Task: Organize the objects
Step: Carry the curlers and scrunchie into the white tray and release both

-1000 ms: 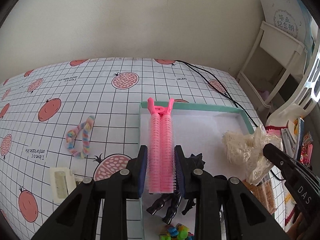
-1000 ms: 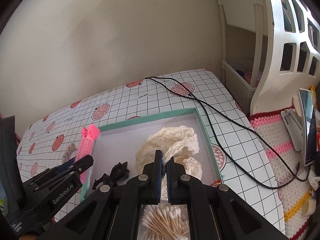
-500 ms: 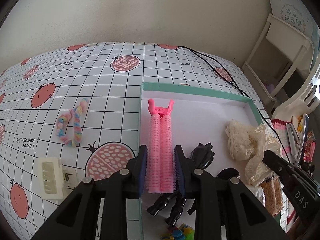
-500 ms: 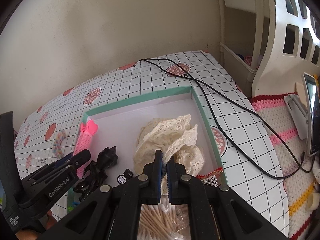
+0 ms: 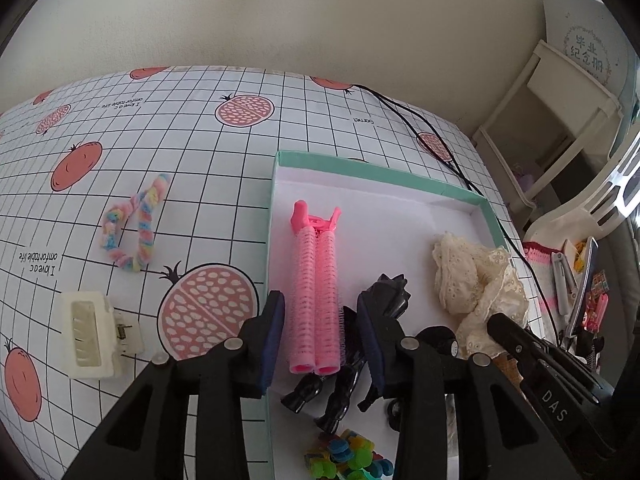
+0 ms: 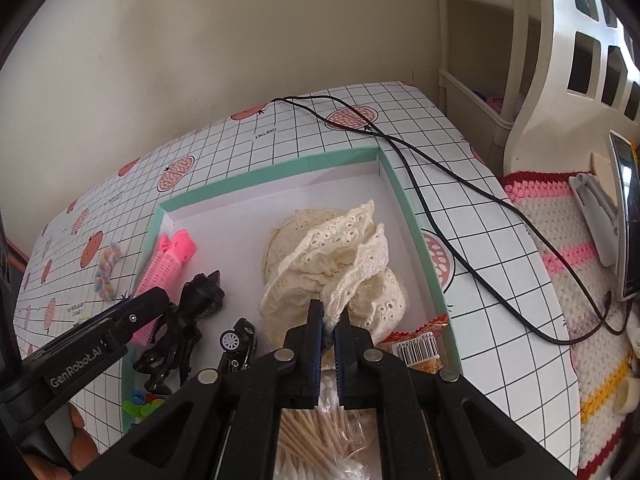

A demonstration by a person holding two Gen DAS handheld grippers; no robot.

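Pink hair roller clip (image 5: 316, 296) lengthwise in box (image 5: 384, 166) (handle away), left gripper (image 5: 320, 320) spread, right gripper (image 6: 328, 328) pinching lace cloth (image 6: 332, 264).

A plain cream wall (image 5: 304, 12) fills the back, bare and evenly lit with soft daylight. Below it the table runs up to the wall, covered in a white grid-pattern tablecloth (image 5: 168, 128) printed with pink pomegranates. A black cable (image 6: 440, 184) trails across the cloth from the wall side toward the right. On the right stands a cream shelf unit (image 5: 560, 120) with open compartments, and a white cut-out panel (image 6: 592, 60) rises beside it. A crocheted mat (image 6: 560, 256) in cream, pink and red lies at the table's right edge.
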